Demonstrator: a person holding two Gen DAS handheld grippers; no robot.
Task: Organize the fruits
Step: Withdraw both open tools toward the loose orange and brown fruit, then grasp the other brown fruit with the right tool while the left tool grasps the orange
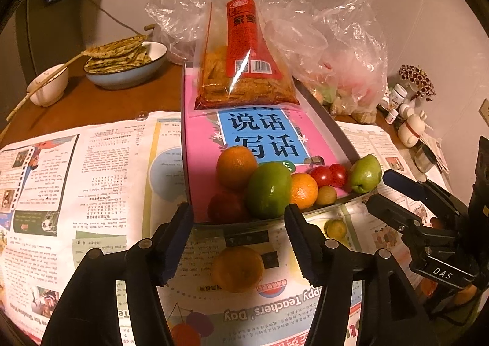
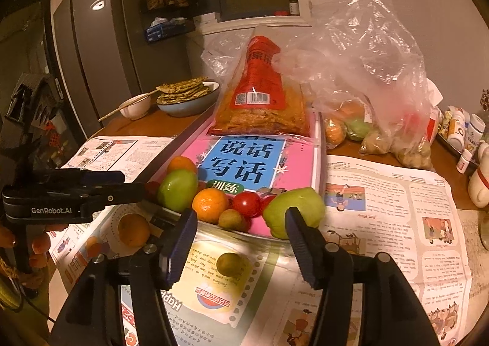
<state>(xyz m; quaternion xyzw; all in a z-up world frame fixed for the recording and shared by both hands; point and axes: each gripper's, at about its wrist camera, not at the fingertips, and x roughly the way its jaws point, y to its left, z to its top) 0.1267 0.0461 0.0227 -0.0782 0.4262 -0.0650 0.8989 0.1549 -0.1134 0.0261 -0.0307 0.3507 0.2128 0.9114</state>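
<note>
the left tongs (image 1: 238, 236) stand partly apart with nothing pinched; an orange (image 1: 237, 269) lies on the newspaper (image 1: 91, 193) just under and between the fingers, touched by neither pad. the right tongs (image 2: 241, 239) gape about as wide, also empty, and a small green fruit (image 2: 229, 263) sits on the paper below their gap. both pairs point down at a slant toward the same spot, so each loose fruit seems to be its own tongs' next pick.

just beyond the tips of both lies a tray (image 1: 336, 129) with a pink book (image 1: 201, 144) in it. it tilts toward the tongs, which is likely why the fruit has bunched along the near rim: a big green fruit (image 1: 269, 190), an orange (image 1: 237, 166), a smaller orange (image 1: 303, 190), two red tomatoes (image 1: 328, 175), a brown fruit (image 1: 326, 195) and a pear-like green one (image 1: 365, 173) at the right end. a snack bag (image 1: 244, 71) weighs down the far half of the book.

farther right, a plastic bag (image 2: 376, 95) holds more fruit.
</note>
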